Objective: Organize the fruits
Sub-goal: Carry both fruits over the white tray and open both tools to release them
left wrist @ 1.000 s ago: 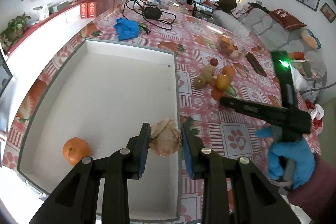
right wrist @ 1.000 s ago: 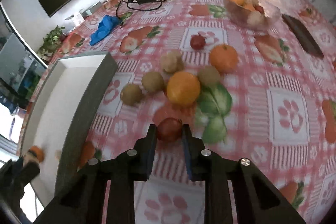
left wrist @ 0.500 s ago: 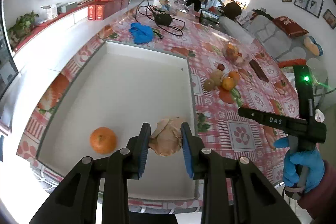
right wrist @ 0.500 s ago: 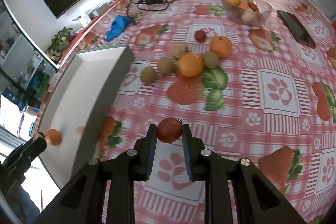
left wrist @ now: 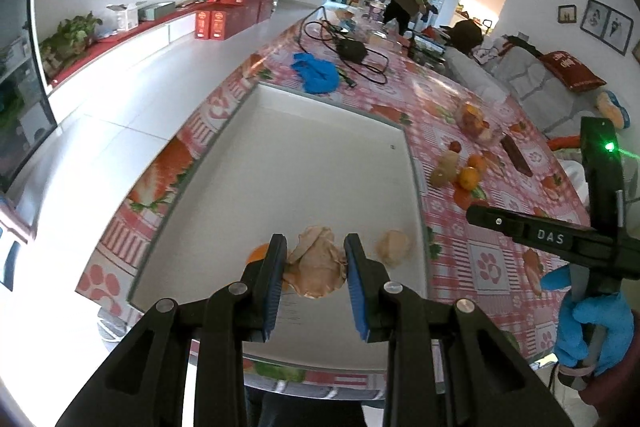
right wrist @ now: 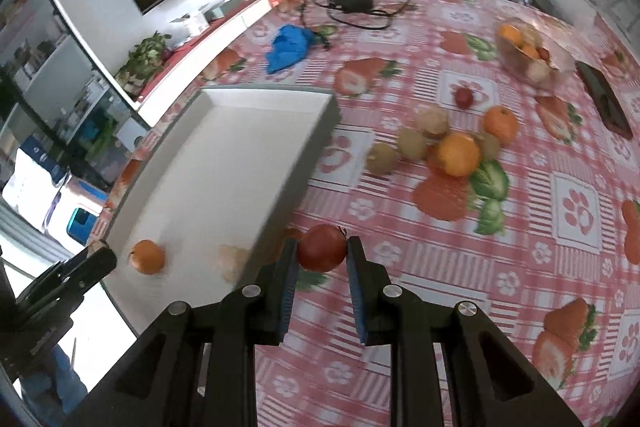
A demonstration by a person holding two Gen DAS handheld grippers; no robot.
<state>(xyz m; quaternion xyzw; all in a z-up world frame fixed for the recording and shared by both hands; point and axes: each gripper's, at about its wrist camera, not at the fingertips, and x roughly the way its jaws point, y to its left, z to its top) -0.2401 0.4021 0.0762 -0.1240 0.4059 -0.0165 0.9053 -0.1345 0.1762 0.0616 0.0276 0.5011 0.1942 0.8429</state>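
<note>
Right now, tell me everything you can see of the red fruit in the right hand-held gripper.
The red fruit is round, smooth and slightly glossy, deep red shading toward orange, with a thin dark stem at its upper right. The right hand-held gripper pinches it between the blue pads on both sides. It hangs above the checked tablecloth, just beside the white tray's grey outer wall, not yet over the tray.

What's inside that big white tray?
In the white tray: an orange and a blurred pale fruit. The left gripper holds a tan fruit above, hiding part of the floor.
</note>
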